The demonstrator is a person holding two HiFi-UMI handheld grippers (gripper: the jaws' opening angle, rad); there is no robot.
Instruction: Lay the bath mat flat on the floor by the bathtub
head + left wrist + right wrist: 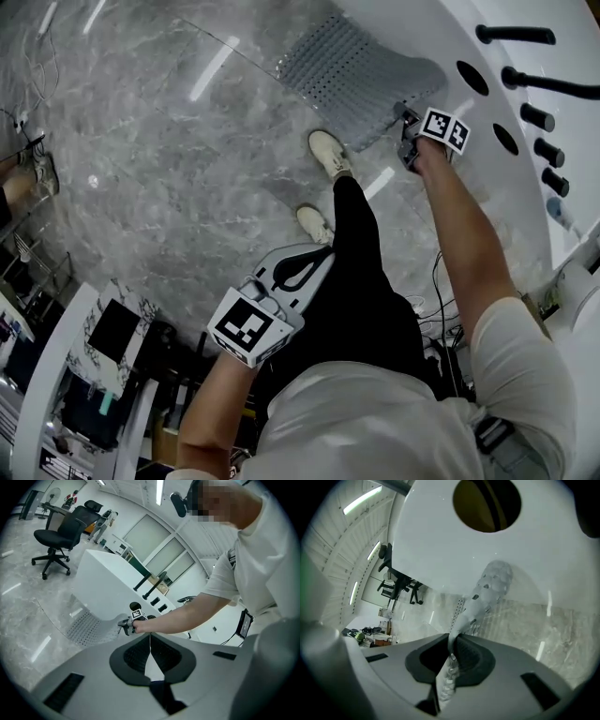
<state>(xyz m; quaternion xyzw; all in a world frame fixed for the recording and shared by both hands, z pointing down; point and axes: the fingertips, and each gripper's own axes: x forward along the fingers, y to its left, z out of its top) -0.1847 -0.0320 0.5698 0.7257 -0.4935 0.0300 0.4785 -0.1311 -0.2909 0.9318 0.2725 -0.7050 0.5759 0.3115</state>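
Presently the bath mat, grey and perforated, sits at the foot of the bathtub on the grey marble floor. Its long axis runs alongside the bathtub's outer wall. One end points away from the person along that wall, and the other points back toward the person's outstretched right arm. The far end and most of the length lie flat on the floor. The near end is raised off the floor and curls upward beside the bathtub's rim. Whether the long edge touches the wall cannot be confirmed; it is at least just beside it.

The right claw is closed on the raised near end. In the right gripper view the mat's edge is pinched between the two jaws and runs straight out from them toward the bathtub wall. Its marker cube sits over the bathtub's rim, near a row of black fittings.

The left claw is well apart from the bathtub, held close to the person's body. In the left gripper view its jaws meet along a thin line with nothing between them.

The person's shoes stand on the floor just beside the mat's raised end. A black office chair stands well away from the bathtub across the floor.
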